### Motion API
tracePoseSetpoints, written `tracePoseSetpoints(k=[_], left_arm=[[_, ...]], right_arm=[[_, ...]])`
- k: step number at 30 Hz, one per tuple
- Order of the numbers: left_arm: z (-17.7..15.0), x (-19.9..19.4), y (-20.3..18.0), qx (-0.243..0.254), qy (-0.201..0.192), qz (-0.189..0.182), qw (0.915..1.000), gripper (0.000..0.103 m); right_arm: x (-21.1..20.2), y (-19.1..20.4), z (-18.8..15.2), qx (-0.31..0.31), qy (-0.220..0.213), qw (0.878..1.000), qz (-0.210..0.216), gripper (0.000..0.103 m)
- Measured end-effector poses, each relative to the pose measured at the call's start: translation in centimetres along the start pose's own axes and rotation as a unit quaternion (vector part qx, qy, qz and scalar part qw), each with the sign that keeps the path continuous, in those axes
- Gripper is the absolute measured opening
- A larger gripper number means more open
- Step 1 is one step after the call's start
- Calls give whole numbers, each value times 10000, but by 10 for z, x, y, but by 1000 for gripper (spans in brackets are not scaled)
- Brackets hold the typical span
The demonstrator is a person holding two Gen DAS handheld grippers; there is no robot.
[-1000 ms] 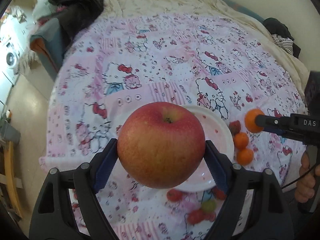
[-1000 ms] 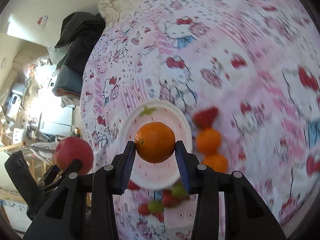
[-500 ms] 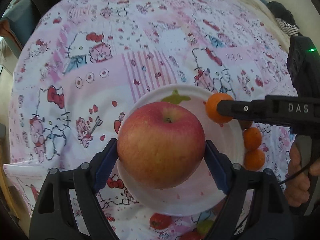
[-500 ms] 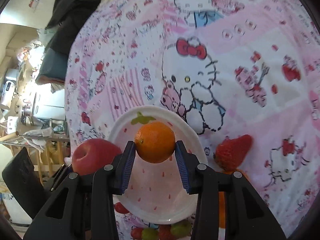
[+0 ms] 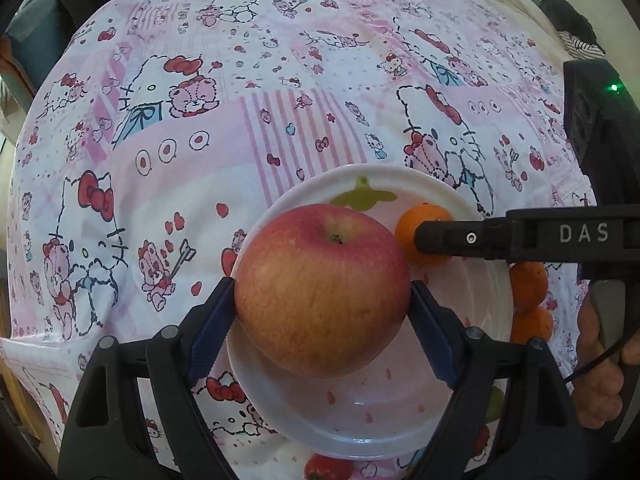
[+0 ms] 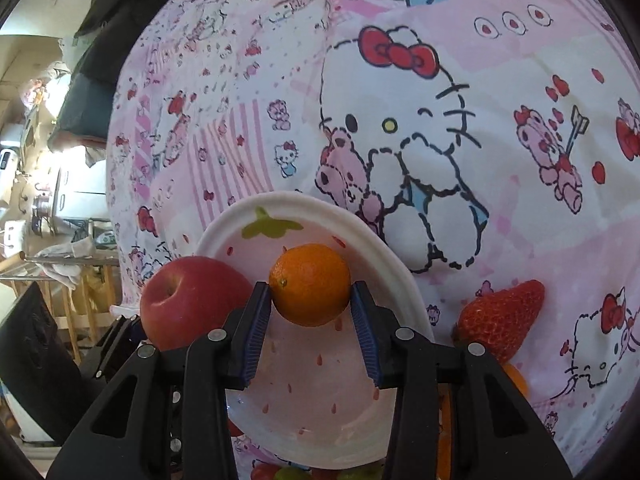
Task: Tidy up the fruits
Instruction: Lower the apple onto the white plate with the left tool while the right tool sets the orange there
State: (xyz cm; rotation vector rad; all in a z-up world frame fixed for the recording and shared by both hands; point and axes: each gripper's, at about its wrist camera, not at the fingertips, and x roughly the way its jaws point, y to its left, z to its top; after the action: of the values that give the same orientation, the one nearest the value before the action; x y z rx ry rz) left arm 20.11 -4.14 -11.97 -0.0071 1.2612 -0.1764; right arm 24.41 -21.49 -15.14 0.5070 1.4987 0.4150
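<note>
My left gripper [image 5: 322,300] is shut on a big red apple [image 5: 322,292] and holds it over the left half of a white strawberry-print plate [image 5: 400,436]. My right gripper [image 6: 311,314] is shut on a small orange [image 6: 310,284] over the same plate [image 6: 316,408]. The apple also shows in the right wrist view [image 6: 188,300], left of the orange. In the left wrist view the orange [image 5: 420,224] sits behind the right gripper's finger [image 5: 460,238], over the plate's far right part.
The plate lies on a bed with a pink Hello Kitty sheet [image 5: 240,120]. Two oranges [image 5: 528,280] lie just right of the plate, and a strawberry [image 6: 500,320] beside it. Red and green small fruits [image 5: 328,468] lie at the plate's near edge. Dark clothes [image 6: 132,12] are piled far left.
Both grippers have moved forward and lower toward the plate with their fruits. The orange has come in from the plate's right edge to over its inside.
</note>
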Motion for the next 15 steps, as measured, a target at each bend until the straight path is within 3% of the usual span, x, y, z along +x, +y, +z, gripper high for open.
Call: tracePoseSetpoints(k=[4, 10, 15], left_arm=[[-1, 2, -6, 214, 66, 165, 9996, 82], [-3, 4, -5, 169, 151, 128, 9997, 83], [-4, 4, -5, 82, 205, 78, 9997, 83]], right_arm=[[0, -2, 0, 55, -41, 10000, 47, 45], [-1, -4, -1, 83, -29, 9999, 100, 46], [-5, -2, -1, 39, -31, 9999, 156, 59]])
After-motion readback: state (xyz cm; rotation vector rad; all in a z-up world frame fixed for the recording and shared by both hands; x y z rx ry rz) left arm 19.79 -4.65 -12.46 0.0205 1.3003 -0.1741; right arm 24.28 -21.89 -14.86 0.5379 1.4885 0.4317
